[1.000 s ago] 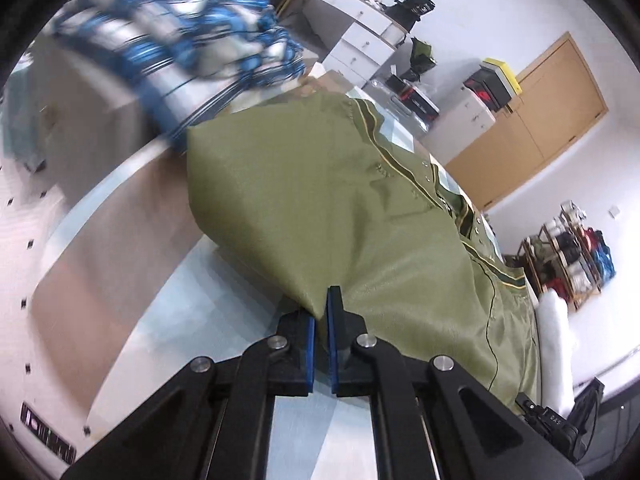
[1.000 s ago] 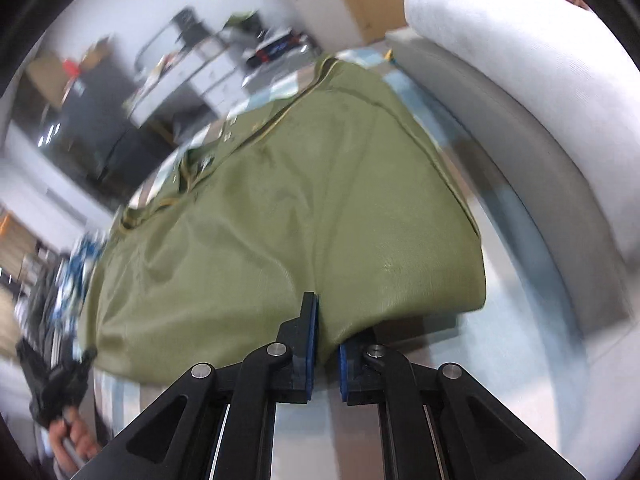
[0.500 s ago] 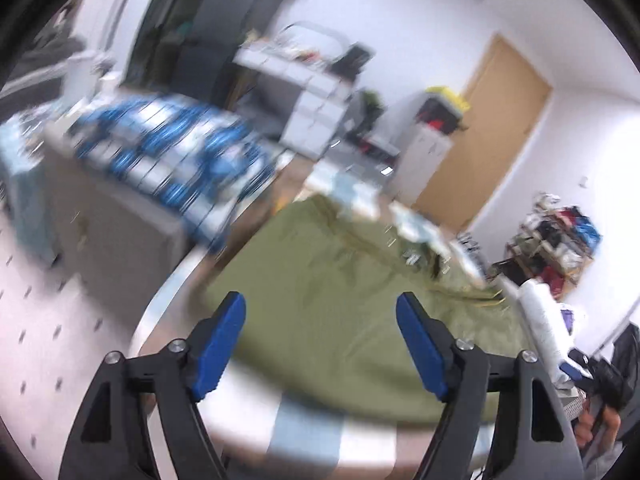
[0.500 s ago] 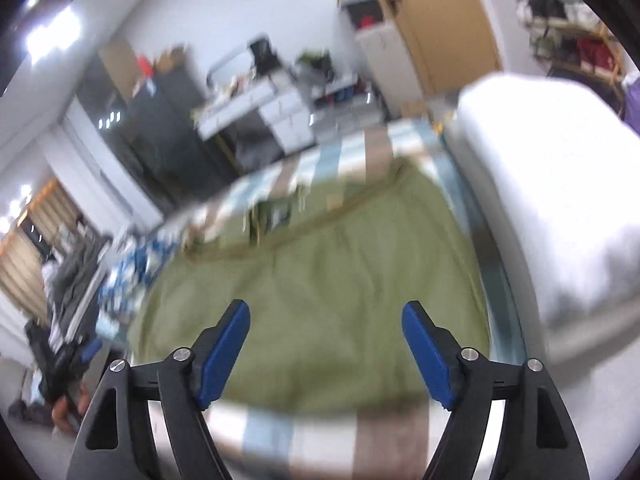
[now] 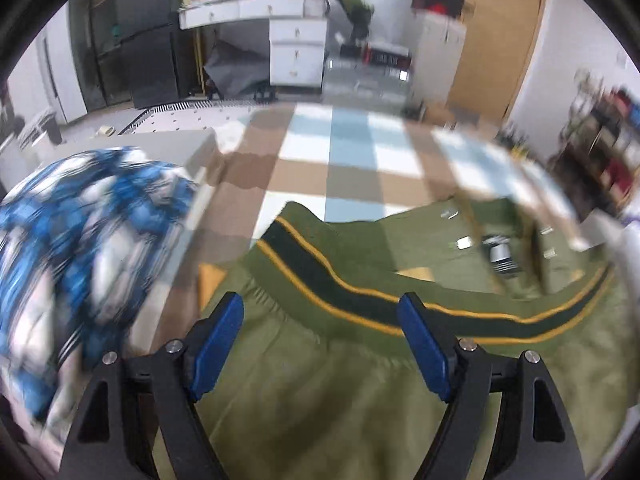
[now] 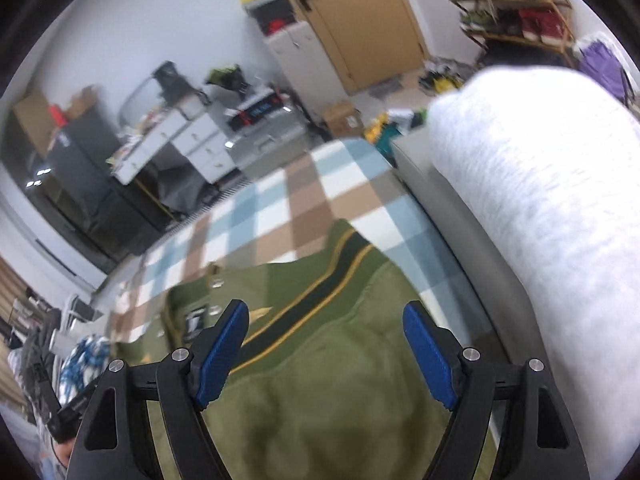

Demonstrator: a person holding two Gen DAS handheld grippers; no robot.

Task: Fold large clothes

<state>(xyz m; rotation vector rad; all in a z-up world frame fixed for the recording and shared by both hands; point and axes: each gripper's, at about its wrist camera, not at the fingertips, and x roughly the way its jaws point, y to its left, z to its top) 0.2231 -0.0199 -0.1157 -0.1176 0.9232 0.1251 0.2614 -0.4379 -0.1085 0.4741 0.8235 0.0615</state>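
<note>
An olive green jacket [image 5: 320, 400] with a dark green and yellow striped hem band [image 5: 360, 288] lies folded on the checked bedspread [image 5: 348, 152]. It also shows in the right wrist view [image 6: 320, 412], with its band [image 6: 320, 280] running up to the right. My left gripper [image 5: 322, 344] is open and empty, hovering over the jacket just short of the band. My right gripper [image 6: 326, 356] is open and empty above the jacket's other side.
A blue and white patterned cloth [image 5: 80, 264] is heaped at the left. A white pillow or duvet roll [image 6: 540, 220] lies along the bed's right side. White drawers [image 5: 296, 48], a wooden door [image 5: 496, 40] and shelves [image 6: 516, 12] stand beyond the bed.
Both grippers let go of the jacket's folded edge, opened wide and moved forward over the jacket toward the striped band.
</note>
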